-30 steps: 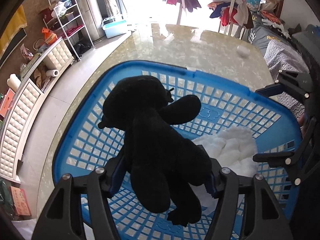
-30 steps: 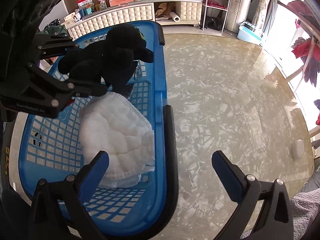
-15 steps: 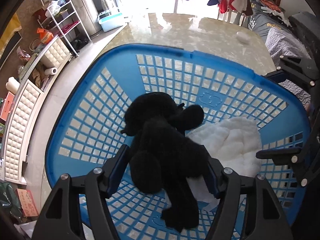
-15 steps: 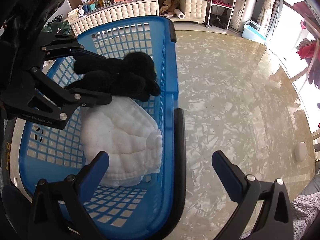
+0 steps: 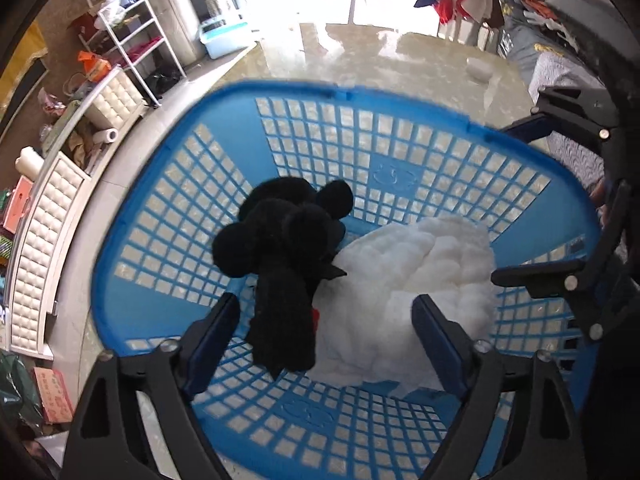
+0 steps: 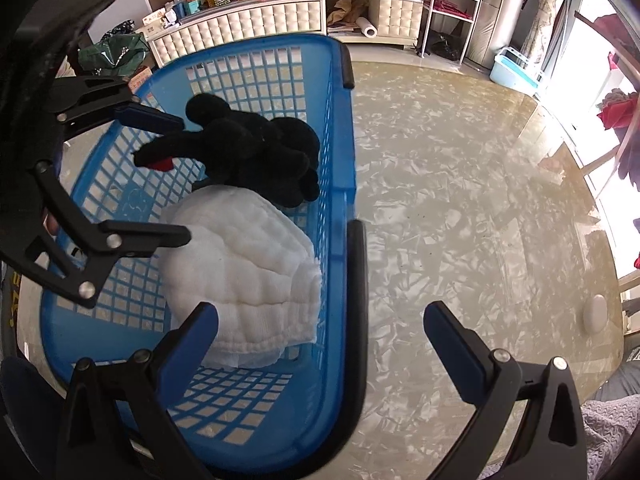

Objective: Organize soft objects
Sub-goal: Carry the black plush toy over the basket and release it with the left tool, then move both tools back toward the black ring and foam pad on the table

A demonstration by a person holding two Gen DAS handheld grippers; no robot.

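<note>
While left tool has just spread wide, black plush free in blue basket, right tool wide astride rim.

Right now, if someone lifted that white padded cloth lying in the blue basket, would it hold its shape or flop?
The white padded cloth would probably flop: it lies in soft folds, its layered edges sagging. It looks light for its bulk, puffy and quilted. It seems unlikely to slip, given its textured surface, though the black plush toy beside it might shift.

A black plush toy lies in the blue basket, seemingly touching the white folded cloth beside it.
</note>
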